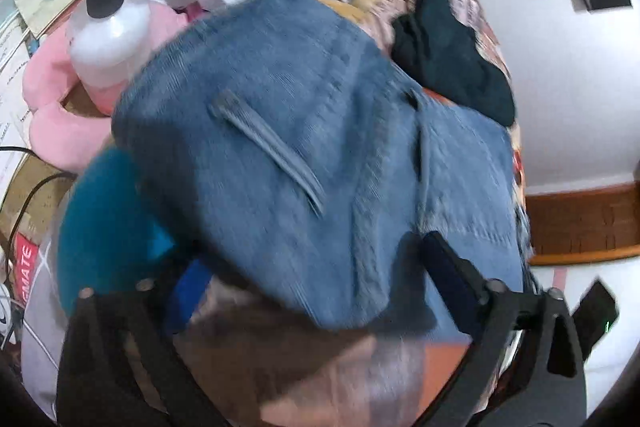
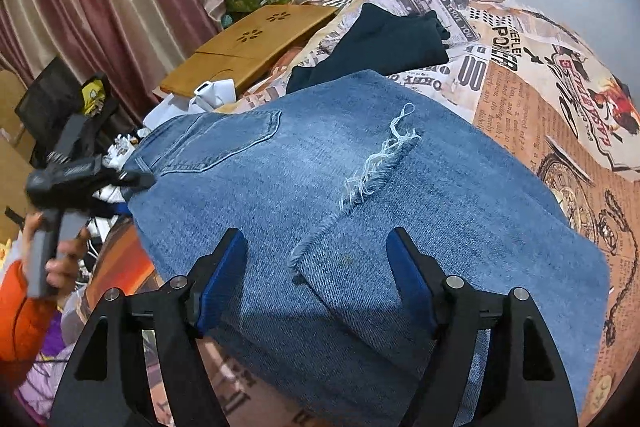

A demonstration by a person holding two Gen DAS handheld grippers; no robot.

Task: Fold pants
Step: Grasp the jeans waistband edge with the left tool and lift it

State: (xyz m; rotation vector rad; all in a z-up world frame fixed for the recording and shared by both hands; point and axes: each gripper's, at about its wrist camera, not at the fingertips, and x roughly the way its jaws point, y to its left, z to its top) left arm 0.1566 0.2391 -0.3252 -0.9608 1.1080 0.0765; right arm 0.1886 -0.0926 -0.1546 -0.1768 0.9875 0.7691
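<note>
While the folded jeans (image 2: 360,195) lie flat on the printed bedspread (image 2: 540,99), the right gripper (image 2: 320,279) hangs over their near edge with its jaws spread wide; the blue pads (image 2: 224,275) stand on either side of a frayed hem flap and press on nothing. Whether the fingertips brush the denim cannot be told.

From the left wrist view, the left gripper (image 1: 316,275) is also wide open above the jeans (image 1: 300,147), one pad (image 1: 448,275) over the cloth and the other near its edge; the picture is blurred, and no grip shows. From the right wrist view, that same gripper (image 2: 132,181) sits at the far left corner of the jeans, beside the waistband, held in a hand (image 2: 56,259) with an orange sleeve.

The jeans' long axis runs from the back pocket (image 2: 224,139) at upper left to the lower right corner, with the frayed hem (image 2: 380,159) lying across the middle.

A dark garment (image 2: 380,39) lies just beyond the jeans on the bedspread. A pump bottle (image 1: 108,31) stands beside a pink cushion (image 1: 52,107) off the jeans' left side.
</note>
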